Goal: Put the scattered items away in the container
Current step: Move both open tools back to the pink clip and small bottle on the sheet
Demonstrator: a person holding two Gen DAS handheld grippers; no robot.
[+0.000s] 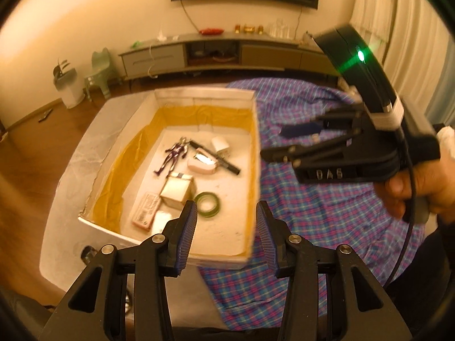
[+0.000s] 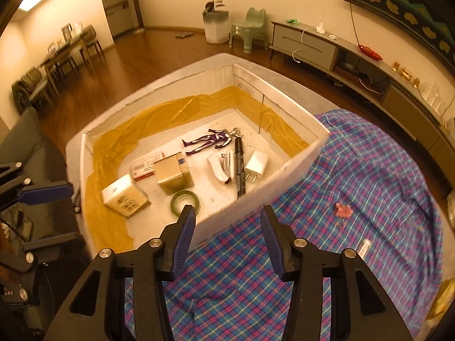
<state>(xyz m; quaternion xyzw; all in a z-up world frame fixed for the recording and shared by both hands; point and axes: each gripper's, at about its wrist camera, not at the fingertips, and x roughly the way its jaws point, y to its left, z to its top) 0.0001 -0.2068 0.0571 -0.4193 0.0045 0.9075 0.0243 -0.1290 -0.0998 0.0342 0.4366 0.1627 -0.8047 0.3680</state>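
A white box [image 1: 257,147] [image 2: 301,153] lined with yellow tape holds a purple figure [image 1: 173,155] [image 2: 210,140], a black marker [image 2: 239,167], a stapler [image 2: 217,166], a white charger [image 2: 257,166], small boxes [image 2: 172,173] and a green tape roll [image 1: 207,203] [image 2: 184,200]. My left gripper [image 1: 226,231] is open and empty above the box's near end. My right gripper [image 2: 227,236] is open and empty over the box's near wall; it also shows in the left wrist view [image 1: 284,145]. A pink clip [image 2: 344,210] and a small pale tube [image 2: 364,245] lie on the plaid cloth [image 2: 355,170].
The plaid cloth [image 1: 327,207] covers the table to the right of the box. A TV cabinet [image 1: 227,51], a green chair [image 2: 250,28] and a white bin [image 2: 216,25] stand by the far wall. Dining chairs [image 2: 57,65] are at the left.
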